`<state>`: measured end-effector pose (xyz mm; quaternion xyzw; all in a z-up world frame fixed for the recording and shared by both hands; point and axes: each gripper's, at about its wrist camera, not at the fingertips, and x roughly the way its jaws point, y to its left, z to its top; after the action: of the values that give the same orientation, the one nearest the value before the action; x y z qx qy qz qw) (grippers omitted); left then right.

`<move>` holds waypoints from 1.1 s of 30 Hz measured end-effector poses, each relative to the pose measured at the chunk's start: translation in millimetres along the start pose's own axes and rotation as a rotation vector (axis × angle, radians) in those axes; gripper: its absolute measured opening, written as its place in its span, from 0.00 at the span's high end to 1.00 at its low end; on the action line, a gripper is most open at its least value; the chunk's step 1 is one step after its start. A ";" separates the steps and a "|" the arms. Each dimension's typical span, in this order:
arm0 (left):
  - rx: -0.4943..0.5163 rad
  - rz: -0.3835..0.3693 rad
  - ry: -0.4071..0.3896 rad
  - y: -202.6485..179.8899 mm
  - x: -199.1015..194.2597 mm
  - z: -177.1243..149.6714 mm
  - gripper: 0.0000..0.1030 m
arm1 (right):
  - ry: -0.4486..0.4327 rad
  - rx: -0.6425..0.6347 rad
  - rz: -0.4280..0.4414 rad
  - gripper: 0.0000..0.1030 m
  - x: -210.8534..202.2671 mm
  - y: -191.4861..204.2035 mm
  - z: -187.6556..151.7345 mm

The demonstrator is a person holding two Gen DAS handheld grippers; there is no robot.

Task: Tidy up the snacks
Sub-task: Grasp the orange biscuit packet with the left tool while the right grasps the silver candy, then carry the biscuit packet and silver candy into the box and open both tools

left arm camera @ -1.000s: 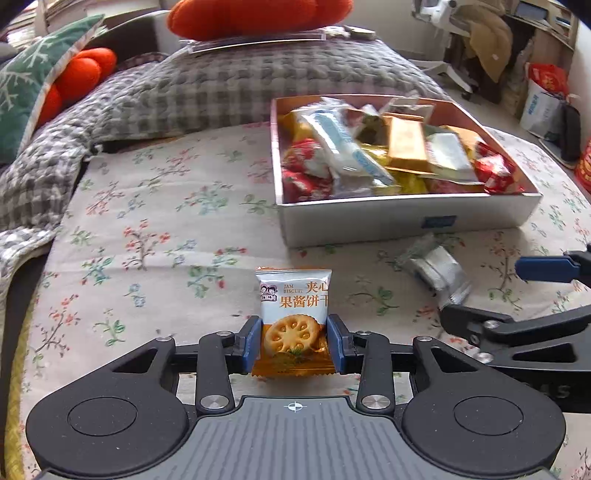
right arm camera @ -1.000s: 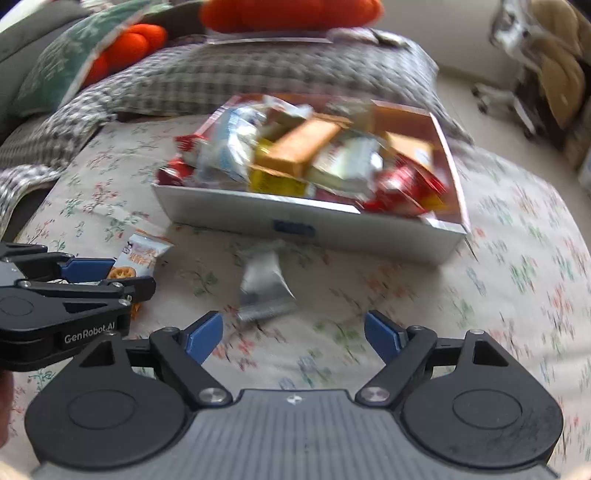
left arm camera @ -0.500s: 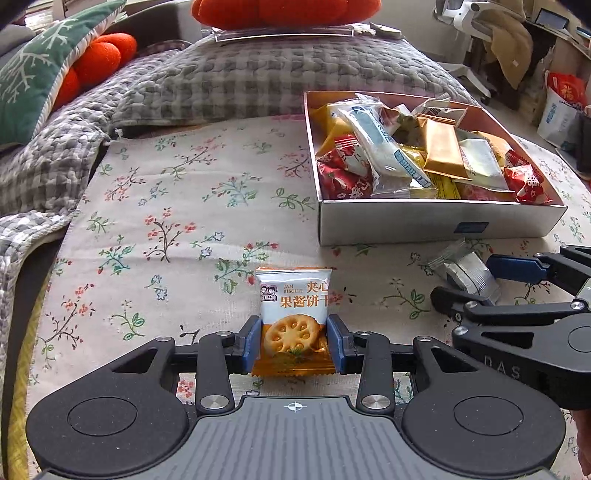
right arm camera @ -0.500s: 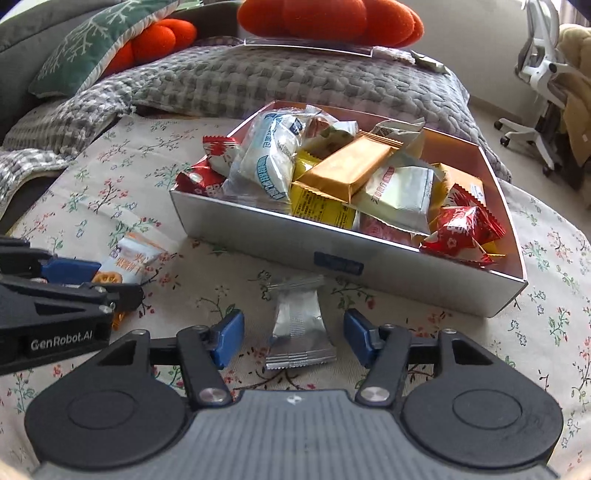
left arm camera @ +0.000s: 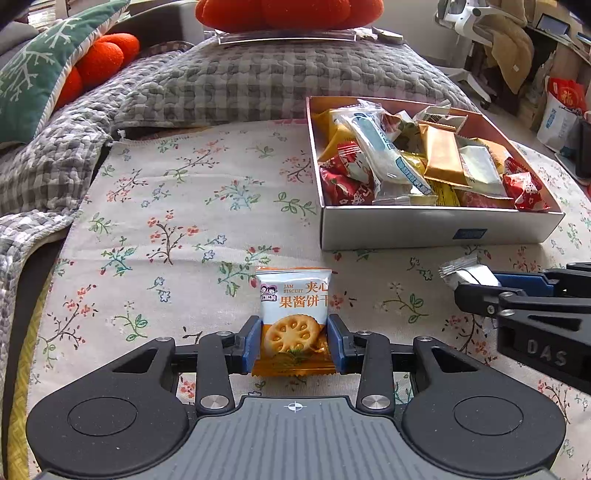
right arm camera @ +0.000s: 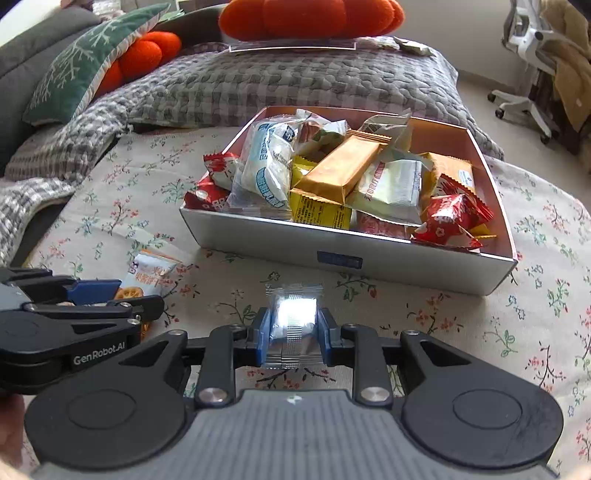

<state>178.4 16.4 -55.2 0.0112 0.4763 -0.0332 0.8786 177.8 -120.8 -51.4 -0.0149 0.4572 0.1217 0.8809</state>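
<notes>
My left gripper is shut on an orange and white jam biscuit packet, held over the floral cloth, left of and nearer than the box. My right gripper is shut on a small silver foil packet, just in front of the box. The silver box is full of several wrapped snacks. In the left wrist view the box lies ahead to the right, and the right gripper with the silver packet shows at the right edge. In the right wrist view the left gripper and biscuit packet show at left.
A floral cloth covers the surface. A grey checked quilt lies behind, with orange cushions and a green pillow. An office chair and bags stand at the far right.
My right gripper has closed its jaws onto the silver foil packet, which lay loose on the cloth before. My left gripper still holds the biscuit packet and has shifted left of the box.
</notes>
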 end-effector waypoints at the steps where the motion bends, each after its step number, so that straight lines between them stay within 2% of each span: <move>1: 0.000 -0.001 -0.001 -0.3 -0.4 0.0 0.65 | 0.000 0.009 0.006 0.77 -1.7 -0.7 1.0; 13: 0.003 -0.060 -0.034 -9.4 -15.1 4.6 0.65 | -0.003 0.082 0.035 0.77 -22.0 -16.6 5.4; 20: 0.010 -0.111 -0.079 -16.6 -29.7 13.6 0.65 | -0.055 0.132 0.058 0.77 -44.6 -35.1 11.5; 28: 0.029 -0.151 -0.141 -28.8 -39.7 40.4 0.65 | -0.085 0.177 0.046 0.77 -51.2 -58.3 22.5; 33: 0.050 -0.186 -0.153 -46.4 -31.7 60.9 0.65 | -0.103 0.198 0.050 0.77 -49.5 -77.1 33.0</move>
<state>208.9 -31.5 5.1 -0.0138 0.4059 -0.1270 0.9050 194.5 -201.0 1.4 0.0898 0.4214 0.0985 0.8970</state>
